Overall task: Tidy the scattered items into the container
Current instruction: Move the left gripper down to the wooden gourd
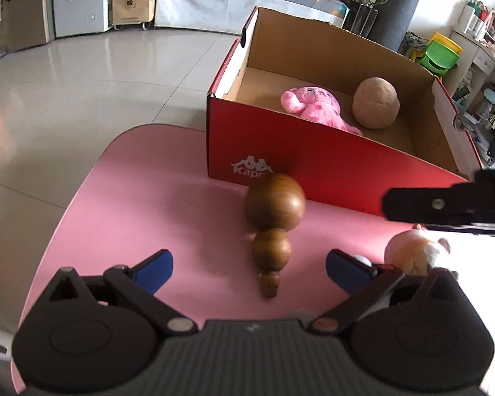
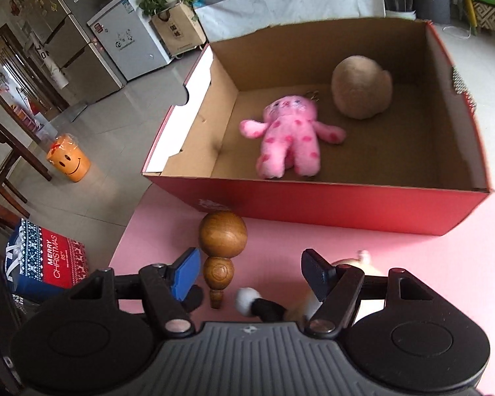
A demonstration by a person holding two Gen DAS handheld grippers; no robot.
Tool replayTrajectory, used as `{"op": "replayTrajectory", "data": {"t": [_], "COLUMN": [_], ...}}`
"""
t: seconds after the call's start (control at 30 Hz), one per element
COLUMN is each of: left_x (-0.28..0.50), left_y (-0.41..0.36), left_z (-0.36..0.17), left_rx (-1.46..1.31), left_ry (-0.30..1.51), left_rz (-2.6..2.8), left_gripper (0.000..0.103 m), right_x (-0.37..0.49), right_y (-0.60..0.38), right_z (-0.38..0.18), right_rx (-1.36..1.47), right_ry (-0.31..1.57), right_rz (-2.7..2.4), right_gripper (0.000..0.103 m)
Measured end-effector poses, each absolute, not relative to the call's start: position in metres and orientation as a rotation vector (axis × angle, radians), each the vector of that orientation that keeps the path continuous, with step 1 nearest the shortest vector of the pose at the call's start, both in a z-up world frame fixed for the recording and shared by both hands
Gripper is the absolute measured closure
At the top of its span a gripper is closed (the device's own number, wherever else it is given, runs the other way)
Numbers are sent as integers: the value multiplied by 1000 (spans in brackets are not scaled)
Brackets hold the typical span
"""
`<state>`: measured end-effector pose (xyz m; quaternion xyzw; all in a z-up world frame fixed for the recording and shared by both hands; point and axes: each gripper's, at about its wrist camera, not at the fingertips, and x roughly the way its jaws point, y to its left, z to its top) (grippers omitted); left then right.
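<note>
L gripper (image 1: 249, 269) open, wooden gourd (image 1: 274, 221) lying btwn its 2 fingers, not touched. R gripper (image 2: 250, 275) open too, gourd stem just inside its left finger, small plush toy (image 2: 349, 264) by the right one. Red box (image 2: 330, 204) ahead holds pink bear (image 2: 290, 138) & tan ball (image 2: 359, 87).

One box (image 2: 313, 204); two toys inside, a pink plush (image 2: 290, 135) and a tan ball (image 2: 361, 87); one wooden gourd (image 2: 221, 250) and one small plush (image 1: 412, 252) outside.
</note>
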<state>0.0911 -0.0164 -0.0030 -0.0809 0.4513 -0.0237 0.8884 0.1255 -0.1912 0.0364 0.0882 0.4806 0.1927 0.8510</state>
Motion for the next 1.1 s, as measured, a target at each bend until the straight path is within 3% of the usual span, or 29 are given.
{"op": "replayTrajectory", "data": {"t": [0.8, 1.1], "left_x": [117, 112], "left_y": [49, 56], "left_z": [-42, -50], "left_rx": [-354, -397], "left_ry": [898, 918], "left_rz": [17, 48], "left_gripper": [0, 3], "right_x": [148, 130], "right_y": [-129, -147], "right_z": [10, 21], "right_rx": [218, 40], "right_ry": [1053, 1040], "right_rz": [422, 478], "right_gripper": [44, 44]}}
